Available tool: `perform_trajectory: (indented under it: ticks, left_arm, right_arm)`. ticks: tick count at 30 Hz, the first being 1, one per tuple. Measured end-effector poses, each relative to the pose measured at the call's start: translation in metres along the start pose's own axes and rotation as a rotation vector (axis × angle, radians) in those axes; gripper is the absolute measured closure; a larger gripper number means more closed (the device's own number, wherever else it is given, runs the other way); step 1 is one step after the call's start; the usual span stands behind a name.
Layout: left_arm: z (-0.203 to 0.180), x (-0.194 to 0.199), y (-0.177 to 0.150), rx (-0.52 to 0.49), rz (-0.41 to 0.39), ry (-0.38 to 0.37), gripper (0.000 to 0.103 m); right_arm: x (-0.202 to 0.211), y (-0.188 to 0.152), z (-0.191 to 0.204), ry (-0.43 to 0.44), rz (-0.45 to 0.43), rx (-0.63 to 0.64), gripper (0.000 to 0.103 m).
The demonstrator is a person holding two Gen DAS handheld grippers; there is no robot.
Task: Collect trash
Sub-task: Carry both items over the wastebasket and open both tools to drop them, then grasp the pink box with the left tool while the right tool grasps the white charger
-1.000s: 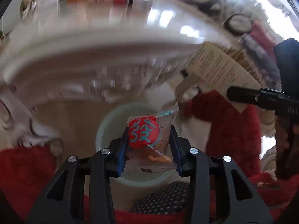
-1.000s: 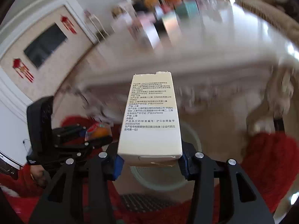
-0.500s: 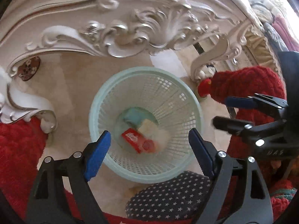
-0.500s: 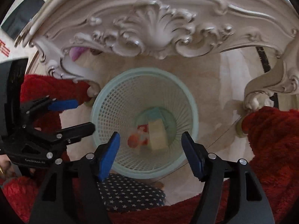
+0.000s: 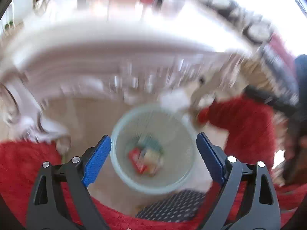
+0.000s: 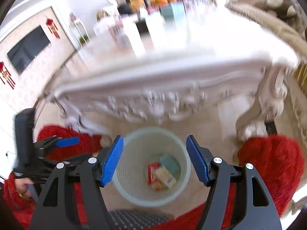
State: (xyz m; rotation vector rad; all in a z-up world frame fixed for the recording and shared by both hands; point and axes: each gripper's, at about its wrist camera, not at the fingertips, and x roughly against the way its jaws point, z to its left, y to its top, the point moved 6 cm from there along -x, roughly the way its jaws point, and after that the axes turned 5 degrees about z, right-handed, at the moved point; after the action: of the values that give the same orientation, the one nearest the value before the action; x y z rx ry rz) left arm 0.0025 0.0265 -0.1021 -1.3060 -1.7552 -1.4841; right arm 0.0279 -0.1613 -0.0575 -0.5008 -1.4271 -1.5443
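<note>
Jaws on both sides stand spread w/ nothing between them: left gripper (image 5: pixel 153 158) is wide apart, and right gripper (image 6: pixel 154 160) is parted somewhat less. Both sets have just been opening; a sec ago the left was pinching a red snack packet and the right a tall white carton, and now neither pad touches anything. So the drop is done for this pair of items, imo. Both pieces sit at the bottom of the pale green mesh wastebasket (image 6: pixel 122 174), which stands on the tan floor just in front of the carved white table (image 6: pixel 172 88), between red fuzzy sleeves or a throw. Inside the basket, per right wrist view: red packet (image 6: pixel 152 171) lies left, white carton (image 6: pixel 166 177) touching it on the right, and a teal piece (image 6: pixel 169 163) behind them, plus smth orange-ish low down, too blurred to name. Left wrist view is heavily smeared, though the basket (image 5: pixel 119 164) and the red packet (image 5: pixel 137 160) are still readable there. Tabletop beyond has more clutter, too blurry to sort into trash vs. not. In my judgement, the next step is back to the table for more, hands free.
</note>
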Motion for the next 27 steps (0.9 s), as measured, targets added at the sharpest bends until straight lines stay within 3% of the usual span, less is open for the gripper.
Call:
perform_trajectory:
  ticks: [5,8,11,16,18,22,27]
  left_arm:
    - [0.005,0.070,0.093,-0.088,-0.262,0.091,0.015]
    - [0.012,0.067,0.149,-0.106,-0.309,0.185,0.015]
    - [0.012,0.045,0.198,-0.108,-0.303,0.138,0.015]
    - [0.029,-0.001,0.261,-0.065,-0.255,0.120,0.015]
    - [0.036,-0.017,0.278,-0.038,-0.222,0.089,0.015]
    - [0.045,-0.043,0.301,-0.018,-0.182,0.118,0.015]
    - [0.053,-0.061,0.312,-0.005,-0.135,0.102,0.015]
  right_arm:
    - [0.012,0.052,0.024,0.023,-0.130,0.046,0.037]
    - [-0.002,0.079,0.038,0.000,-0.162,0.076,0.036]
    - [-0.013,0.100,0.044,0.014,-0.181,0.067,0.036]
    - [-0.037,0.128,0.047,-0.048,-0.189,0.094,0.036]
    - [-0.047,0.133,0.048,-0.054,-0.178,0.095,0.036]
    - [-0.065,0.141,0.049,-0.033,-0.143,0.079,0.036]
    - [-0.070,0.151,0.048,-0.049,-0.145,0.084,0.036]
